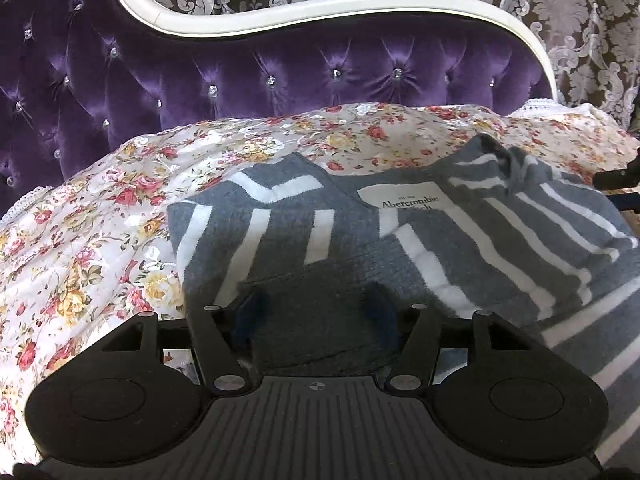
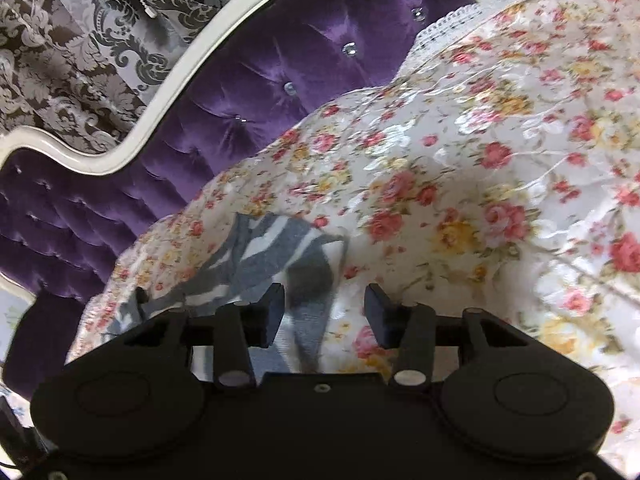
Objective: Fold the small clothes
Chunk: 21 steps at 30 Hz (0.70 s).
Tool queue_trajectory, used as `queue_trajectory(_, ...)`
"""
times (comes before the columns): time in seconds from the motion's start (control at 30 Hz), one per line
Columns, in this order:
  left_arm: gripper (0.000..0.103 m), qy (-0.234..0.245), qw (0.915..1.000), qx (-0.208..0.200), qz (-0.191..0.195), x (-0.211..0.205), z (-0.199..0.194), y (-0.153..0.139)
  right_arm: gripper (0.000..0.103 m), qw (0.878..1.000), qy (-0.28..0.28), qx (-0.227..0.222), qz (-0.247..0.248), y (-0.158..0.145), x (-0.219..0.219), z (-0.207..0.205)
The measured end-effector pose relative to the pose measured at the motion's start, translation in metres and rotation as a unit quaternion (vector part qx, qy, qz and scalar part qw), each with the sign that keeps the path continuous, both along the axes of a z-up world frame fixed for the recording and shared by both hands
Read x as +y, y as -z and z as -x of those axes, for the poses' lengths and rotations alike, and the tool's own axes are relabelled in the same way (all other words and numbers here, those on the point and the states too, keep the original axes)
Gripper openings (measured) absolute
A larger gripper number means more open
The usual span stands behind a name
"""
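A grey sweater with white stripes [image 1: 440, 240] lies spread on the flowered bedspread [image 1: 100, 220], its white neck label [image 1: 404, 200] facing up. My left gripper [image 1: 314, 308] is low over the near part of the sweater. Its jaws stand apart, and a dark grey fold lies between the blue-padded fingers [image 1: 248, 308] and partly covers them. In the right wrist view, my right gripper [image 2: 326, 312] hovers at the sweater's edge [image 2: 272, 256]. Its jaws are also apart, over a striped corner and the bedspread [image 2: 480, 160], and the pads do not press on the cloth.
A purple tufted headboard [image 1: 200, 80] with a white curved frame [image 1: 320, 24] rises behind the bed, also seen in the right wrist view [image 2: 260, 92]. Patterned grey curtains [image 1: 580, 20] hang beyond it. A dark object [image 1: 616, 180] shows at the right edge of the left wrist view.
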<state>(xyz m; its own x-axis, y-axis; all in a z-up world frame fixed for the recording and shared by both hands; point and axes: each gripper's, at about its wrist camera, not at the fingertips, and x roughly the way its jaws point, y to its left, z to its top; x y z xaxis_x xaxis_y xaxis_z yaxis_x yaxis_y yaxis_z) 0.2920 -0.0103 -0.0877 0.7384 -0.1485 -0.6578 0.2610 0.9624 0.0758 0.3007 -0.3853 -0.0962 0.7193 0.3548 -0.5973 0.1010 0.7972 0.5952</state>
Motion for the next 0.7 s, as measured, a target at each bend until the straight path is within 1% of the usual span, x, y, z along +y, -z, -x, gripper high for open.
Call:
queue_trajectory(0.03, 0.059, 0.0, 1.0, -0.001, 0.0, 0.0, 0.0, 0.0, 0.053, 1.0, -0.005, 0.001, -0.001, 0.001, 0.002, -0.002)
queue_trajectory(0.07, 0.059, -0.001, 1.0, -0.002, 0.0, 0.0, 0.0, 0.001, 0.045, 1.0, -0.011, 0.002, 0.003, 0.002, 0.006, -0.003)
queue_trajectory(0.1, 0.059, -0.001, 1.0, -0.002, 0.0, 0.0, 0.0, 0.001, 0.015, 1.0, -0.015, 0.006, 0.013, 0.003, 0.01, -0.005)
queue_trajectory(0.13, 0.059, -0.001, 1.0, -0.003, 0.001, 0.0, 0.0, 0.001, 0.01, 0.999, -0.017, 0.008, 0.03, 0.003, 0.014, -0.006)
queue_trajectory(0.2, 0.059, 0.0, 1.0, -0.001, 0.002, 0.0, 0.0, 0.0, 0.007, 0.997, 0.0, -0.006, 0.073, -0.003, 0.016, -0.003)
queue_trajectory(0.27, 0.059, 0.0, 1.0, 0.0, 0.003, 0.001, 0.0, 0.0, 0.005, 0.993, 0.012, 0.007, 0.119, -0.003, 0.016, -0.006)
queue_trajectory(0.3, 0.059, 0.0, 1.0, 0.0, 0.002, 0.001, 0.0, 0.0, 0.005, 0.992, 0.014, 0.012, 0.126, 0.0, 0.014, -0.006)
queue_trajectory(0.33, 0.059, 0.001, 1.0, 0.0, 0.002, 0.001, -0.001, 0.0, 0.005, 0.994, 0.016, 0.009, 0.112, 0.002, 0.009, -0.005)
queue_trajectory(0.37, 0.059, 0.001, 1.0, 0.0, 0.002, 0.001, -0.001, 0.0, 0.005, 0.995, 0.021, 0.009, 0.1, 0.001, 0.005, -0.004)
queue_trajectory(0.4, 0.059, 0.001, 1.0, 0.0, 0.002, 0.001, -0.001, 0.0, 0.016, 0.995, 0.026, 0.008, 0.097, -0.002, 0.002, -0.001)
queue_trajectory(0.43, 0.059, 0.001, 1.0, 0.0, 0.002, 0.001, -0.001, 0.0, 0.018, 0.994, 0.027, 0.008, 0.101, -0.006, 0.0, 0.001)
queue_trajectory(0.47, 0.059, 0.0, 1.0, 0.0, 0.003, 0.001, -0.001, 0.0, 0.018, 0.994, 0.023, 0.004, 0.109, -0.012, 0.001, 0.004)
queue_trajectory(0.53, 0.059, -0.001, 1.0, -0.002, 0.003, 0.001, -0.001, 0.0, 0.019, 0.991, 0.002, -0.012, 0.13, -0.024, 0.008, 0.011)
queue_trajectory(0.57, 0.059, -0.001, 1.0, -0.002, 0.003, 0.001, -0.001, 0.0, 0.024, 0.99, -0.009, -0.017, 0.142, -0.028, 0.012, 0.014)
queue_trajectory(0.6, 0.059, -0.001, 1.0, -0.003, 0.003, 0.001, -0.001, 0.0, 0.041, 0.988, -0.026, -0.021, 0.154, -0.032, 0.019, 0.017)
queue_trajectory(0.67, 0.059, -0.002, 1.0, -0.003, 0.004, 0.001, 0.0, 0.0, 0.058, 0.985, -0.055, -0.019, 0.163, -0.034, 0.029, 0.017)
queue_trajectory(0.7, 0.059, -0.002, 1.0, -0.003, 0.004, 0.001, 0.0, 0.0, 0.059, 0.984, -0.069, -0.011, 0.167, -0.031, 0.035, 0.017)
